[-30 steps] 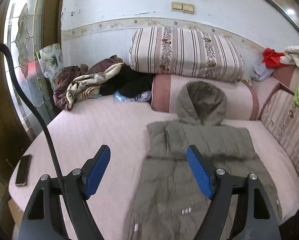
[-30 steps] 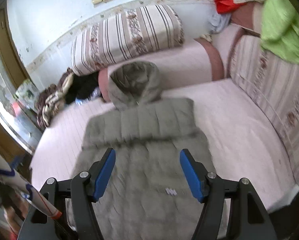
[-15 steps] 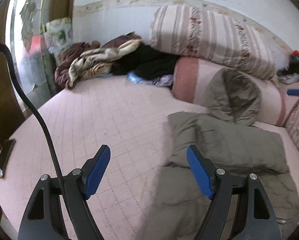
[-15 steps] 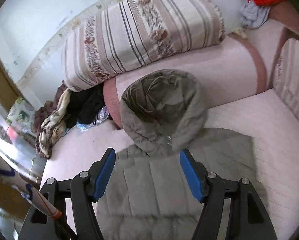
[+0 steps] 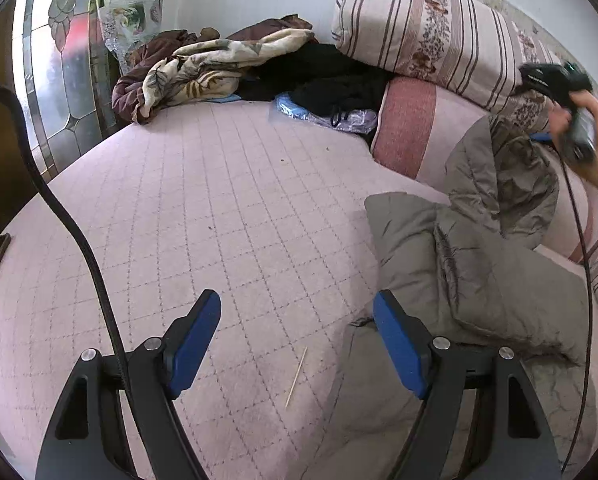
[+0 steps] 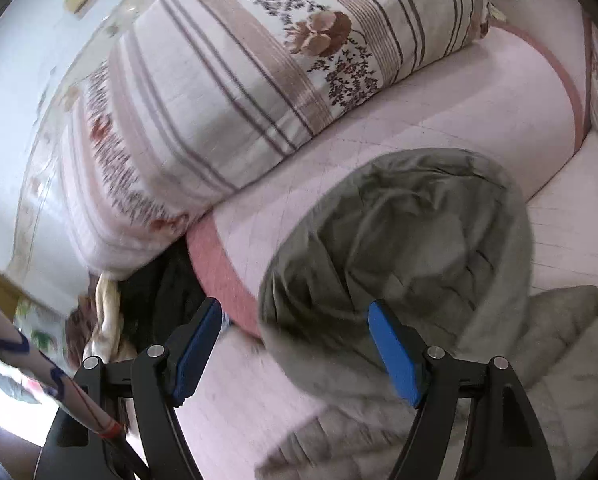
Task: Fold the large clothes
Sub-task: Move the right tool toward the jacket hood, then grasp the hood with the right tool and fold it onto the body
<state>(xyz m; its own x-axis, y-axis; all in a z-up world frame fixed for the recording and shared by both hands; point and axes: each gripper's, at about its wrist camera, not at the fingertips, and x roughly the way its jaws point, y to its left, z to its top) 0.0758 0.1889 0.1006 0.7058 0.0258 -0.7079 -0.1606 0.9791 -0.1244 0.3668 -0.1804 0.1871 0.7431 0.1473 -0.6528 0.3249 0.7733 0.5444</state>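
An olive padded jacket (image 5: 491, 280) lies flat on the pink quilted bed (image 5: 227, 208), with its hood (image 5: 511, 176) propped against a pink bolster. My left gripper (image 5: 297, 312) hovers open and empty over the bed, its right finger at the jacket's left edge. My right gripper (image 6: 295, 320) is low in front of the hood (image 6: 411, 240). Its jaws are opening, and the hood's left rim shows in the gap just beyond the tips with neither pad on it. In the left wrist view a person's hand (image 5: 597, 148) holds that gripper above the hood.
A striped floral bolster (image 6: 239, 92) rests on the pink bolster (image 6: 459, 120) along the wall. A heap of blankets and dark clothes (image 5: 227, 68) and a plastic bag (image 5: 319, 114) fill the far left corner. A thin wooden stick (image 5: 296, 376) lies by my left gripper. A glass door (image 5: 59, 80) stands at left.
The left gripper sank and shifted left, off the jacket's middle to its left edge. The right gripper swept forward from the jacket's body up to the hood, and its jaws widened a little.
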